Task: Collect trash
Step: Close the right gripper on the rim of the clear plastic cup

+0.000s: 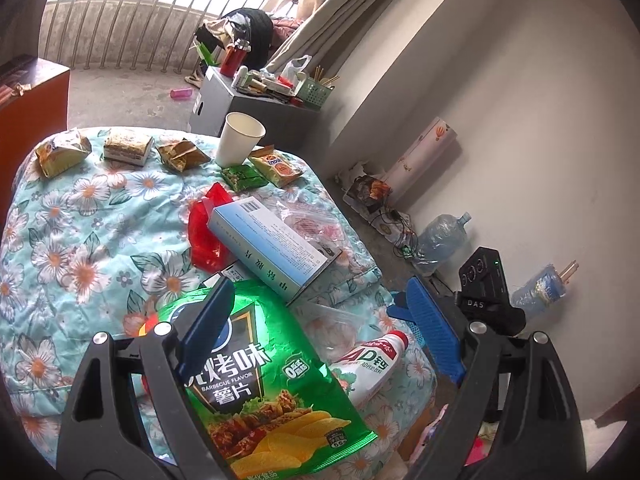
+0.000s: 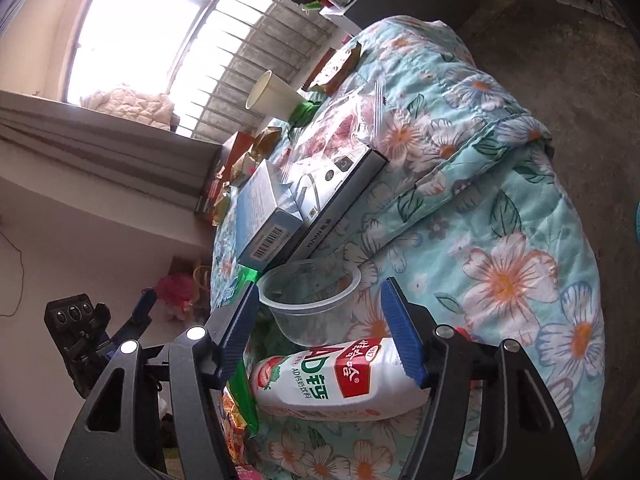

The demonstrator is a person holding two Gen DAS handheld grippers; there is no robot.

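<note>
Blue-padded right gripper (image 2: 320,320) jaws open astride milk bottle (image 2: 336,380) — contact unclear; left gripper (image 1: 320,320) jaws wide

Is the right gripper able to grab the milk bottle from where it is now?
Probably yes: the right gripper is open, and the milk bottle lies on its side between the fingers with nothing covering it. The clear cup sits just beyond.

Left tool (image 1: 320,316) tilted downward, blue fingers (image 1: 430,320) spread wide, nothing pressed between the pads. Right tool (image 2: 320,320) likewise angled down, rolled well to one side, fingers (image 2: 400,328) parted at a middling gap, pads clear of any contact. Left tool also visible low at the edge of the right wrist view.
</note>
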